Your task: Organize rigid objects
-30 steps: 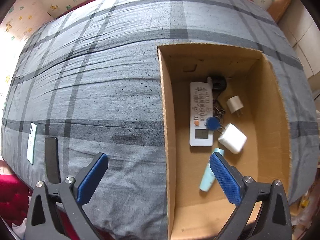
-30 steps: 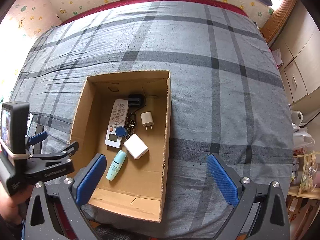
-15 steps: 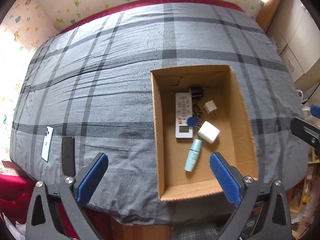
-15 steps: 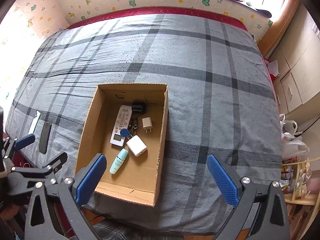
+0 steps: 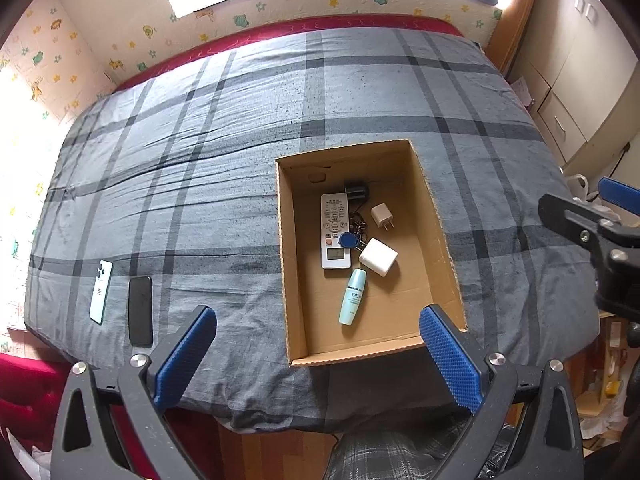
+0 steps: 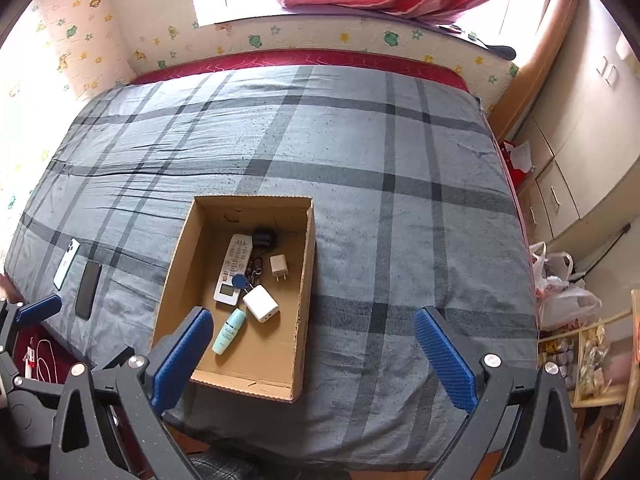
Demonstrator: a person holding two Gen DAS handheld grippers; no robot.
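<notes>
An open cardboard box [image 5: 436, 216] [image 6: 172, 268] sits on the bed near its front edge. Inside lie a white remote [image 5: 334, 232] [image 6: 234, 268], a large white charger [image 5: 378, 257] [image 6: 260, 303], a small white plug [image 5: 381, 215] [image 6: 279, 266], a black adapter [image 5: 356, 191], keys with a blue fob [image 5: 347, 239] [image 6: 239, 279] and a light-blue bottle [image 5: 352, 297] [image 6: 228, 331]. A light-green phone [image 5: 100, 291] [image 6: 66, 263] and a black phone [image 5: 140, 310] [image 6: 88, 290] lie on the cover at the left. My left gripper [image 5: 316, 354] and right gripper [image 6: 312, 354] hang open and empty, high above the bed's front edge.
The grey plaid bed cover [image 5: 240, 140] stretches back to a red mattress edge and a patterned wall. White cabinets [image 6: 580, 128] stand at the right, with plastic bags [image 6: 560, 284] and a cluttered wooden shelf [image 6: 592, 356] below them. Red fabric hangs over the window.
Both grippers have pulled up and back from the box, so the whole bed and room now show. Both stay open; the objects have not moved.
</notes>
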